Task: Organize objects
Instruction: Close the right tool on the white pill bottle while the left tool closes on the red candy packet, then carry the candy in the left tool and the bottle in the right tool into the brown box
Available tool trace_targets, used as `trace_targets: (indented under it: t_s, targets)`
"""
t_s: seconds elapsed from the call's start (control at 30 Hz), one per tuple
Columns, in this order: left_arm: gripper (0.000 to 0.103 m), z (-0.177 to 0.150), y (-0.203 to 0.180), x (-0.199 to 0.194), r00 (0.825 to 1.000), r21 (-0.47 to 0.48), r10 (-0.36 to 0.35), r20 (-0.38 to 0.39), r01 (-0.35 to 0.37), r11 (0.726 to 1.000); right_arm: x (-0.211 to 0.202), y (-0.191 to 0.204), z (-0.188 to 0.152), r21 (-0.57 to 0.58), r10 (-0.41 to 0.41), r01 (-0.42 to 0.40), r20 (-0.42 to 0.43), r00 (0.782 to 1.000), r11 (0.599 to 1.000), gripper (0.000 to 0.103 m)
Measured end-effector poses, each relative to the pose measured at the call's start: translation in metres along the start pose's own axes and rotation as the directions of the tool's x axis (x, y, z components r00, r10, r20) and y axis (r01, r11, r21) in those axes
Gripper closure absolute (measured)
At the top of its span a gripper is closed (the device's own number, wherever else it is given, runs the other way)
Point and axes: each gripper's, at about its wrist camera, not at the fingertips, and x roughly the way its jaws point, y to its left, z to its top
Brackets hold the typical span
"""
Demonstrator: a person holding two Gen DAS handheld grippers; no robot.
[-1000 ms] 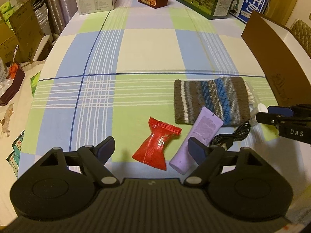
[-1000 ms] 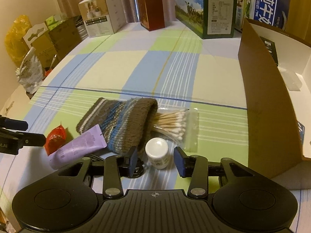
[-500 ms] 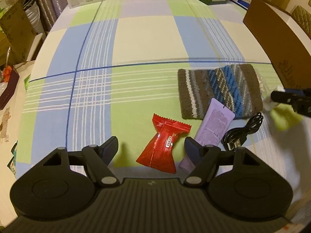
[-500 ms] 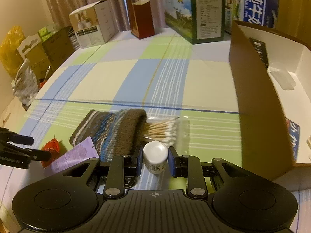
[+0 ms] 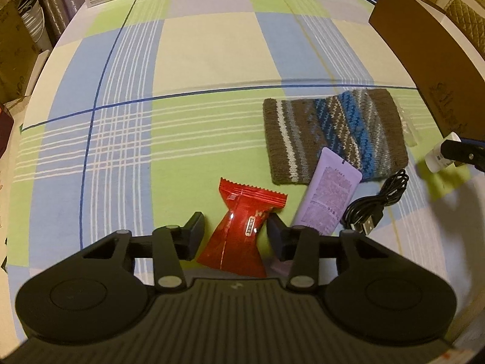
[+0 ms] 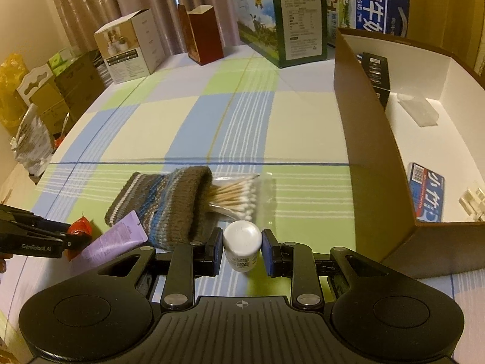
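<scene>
My right gripper [image 6: 240, 251] is shut on a small white bottle [image 6: 242, 245] and holds it just above the cloth, left of the open brown box [image 6: 376, 163]. It also shows in the left wrist view [image 5: 438, 157]. My left gripper [image 5: 235, 233] is open, with its fingers on either side of a red snack packet [image 5: 242, 227] lying on the checked tablecloth [image 5: 212, 60]. Beside the packet lie a purple tube [image 5: 329, 194], a black USB cable [image 5: 376, 203] and a striped knitted pouch [image 5: 333, 133]. A bag of cotton swabs [image 6: 239, 194] lies against the pouch.
The brown box holds a black carton [image 6: 376, 75], a clear plastic piece [image 6: 418, 110] and a blue packet [image 6: 426, 195]. Cartons stand along the table's far edge: a white one [image 6: 130, 48], a dark red one [image 6: 201, 33], a green milk box [image 6: 291, 18].
My left gripper has moved forward over the red packet and its fingers have narrowed around it. My right gripper has closed on the white bottle and lifted it slightly.
</scene>
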Motion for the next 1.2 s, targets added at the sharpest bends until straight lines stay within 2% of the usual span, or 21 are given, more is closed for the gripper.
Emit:
trace_targets:
  t_s: [0.1, 0.23, 0.5, 0.7, 0.97, 1.2]
  targets:
    - [0.074, 0.000, -0.001, 0.000, 1.000, 0.001, -0.006, 0.006, 0.006, 1.000, -0.005, 0.001, 0.000, 0.000, 0.002, -0.002, 0.006, 1.000, 1.000, 0.079]
    - [0.081, -0.002, 0.002, -0.001, 1.000, -0.008, 0.006, 0.017, -0.006, 1.000, -0.013, 0.003, -0.001, 0.000, 0.009, -0.009, 0.020, 1.000, 1.000, 0.079]
    - [0.083, -0.008, 0.009, -0.027, 0.998, -0.054, 0.019, 0.068, -0.015, 0.998, -0.036, 0.007, -0.001, -0.001, 0.036, -0.036, 0.068, 0.997, 0.999, 0.079]
    - [0.083, -0.007, -0.003, -0.057, 0.992, -0.062, 0.004, 0.130, 0.004, 0.998, -0.056, 0.009, -0.002, -0.011, 0.061, -0.060, 0.097, 0.993, 0.998, 0.079]
    - [0.083, 0.005, -0.040, -0.088, 0.976, -0.005, -0.062, 0.207, 0.065, 0.998, -0.094, -0.003, 0.000, -0.004, 0.076, -0.076, 0.169, 0.983, 0.997, 0.079]
    - [0.083, 0.030, -0.093, -0.105, 0.955, 0.118, -0.143, 0.259, 0.116, 0.986, -0.132, -0.036, 0.009, 0.031, 0.024, -0.033, 0.251, 0.968, 0.999, 0.079]
